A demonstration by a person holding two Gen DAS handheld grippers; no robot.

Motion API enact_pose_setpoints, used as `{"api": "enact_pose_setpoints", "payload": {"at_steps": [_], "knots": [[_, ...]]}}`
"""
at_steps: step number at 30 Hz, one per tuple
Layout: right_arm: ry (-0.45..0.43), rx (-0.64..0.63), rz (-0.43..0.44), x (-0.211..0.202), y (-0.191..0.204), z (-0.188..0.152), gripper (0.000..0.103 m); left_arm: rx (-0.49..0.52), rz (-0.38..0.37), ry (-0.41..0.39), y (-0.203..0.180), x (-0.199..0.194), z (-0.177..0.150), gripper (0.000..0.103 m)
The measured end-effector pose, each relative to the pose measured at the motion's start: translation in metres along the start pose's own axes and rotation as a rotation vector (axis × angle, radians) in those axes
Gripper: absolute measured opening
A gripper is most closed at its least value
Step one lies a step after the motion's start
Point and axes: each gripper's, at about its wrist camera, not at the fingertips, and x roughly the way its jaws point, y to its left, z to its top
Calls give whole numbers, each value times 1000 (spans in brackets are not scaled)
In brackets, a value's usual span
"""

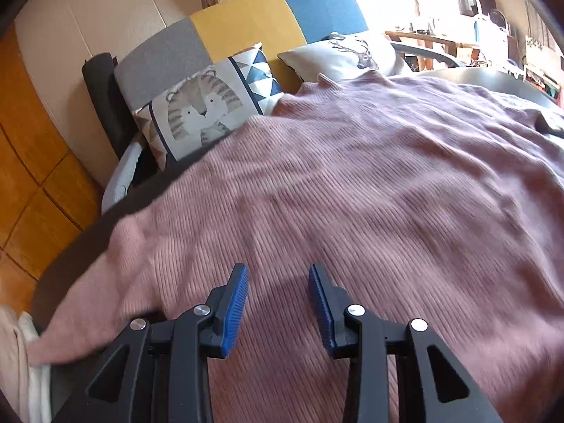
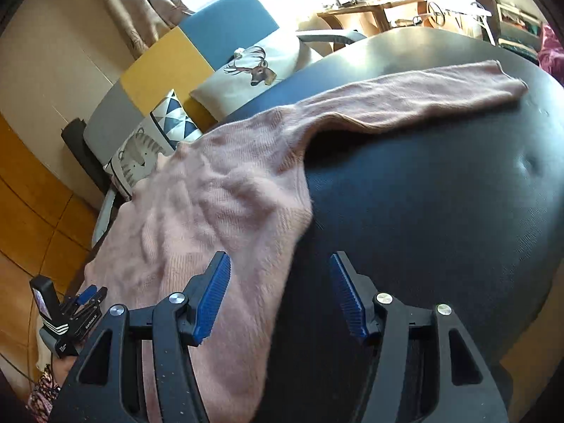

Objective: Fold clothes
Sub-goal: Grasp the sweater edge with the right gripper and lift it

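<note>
A sweater [image 2: 211, 204] lies spread on a padded tabletop [image 2: 440, 194], its body toward the left side, one sleeve [image 2: 416, 98] stretched out to the far right. Behind the tabletop stands a sofa [image 1: 246, 21] with two cushions [image 1: 208, 105] side by side.

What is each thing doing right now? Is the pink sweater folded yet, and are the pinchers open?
Pink sweater: spread flat, not folded.
Sleeve: stretched straight out to the side on the dark cushion.
Left gripper: open, over the sweater, holding nothing.
Right gripper: open, over the sweater's edge, holding nothing.
Tiger pillow: leaning against the sofa back.
Deer pillow: leaning there too.
</note>
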Motion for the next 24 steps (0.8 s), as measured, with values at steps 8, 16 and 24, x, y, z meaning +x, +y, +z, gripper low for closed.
{"api": "enact_pose_setpoints", "payload": {"at_steps": [8,16,24], "knots": [[216,-164,114,-27,19,-62,62,-51,-31,-3,11,-16,-28,37],[214,-136,183,-7,49,-83,19,-122,-110,2,23,-10,-30,37],[150,-582,12,47,200,-112,15,-124,-103,-4,22,-11,-31,38]]}}
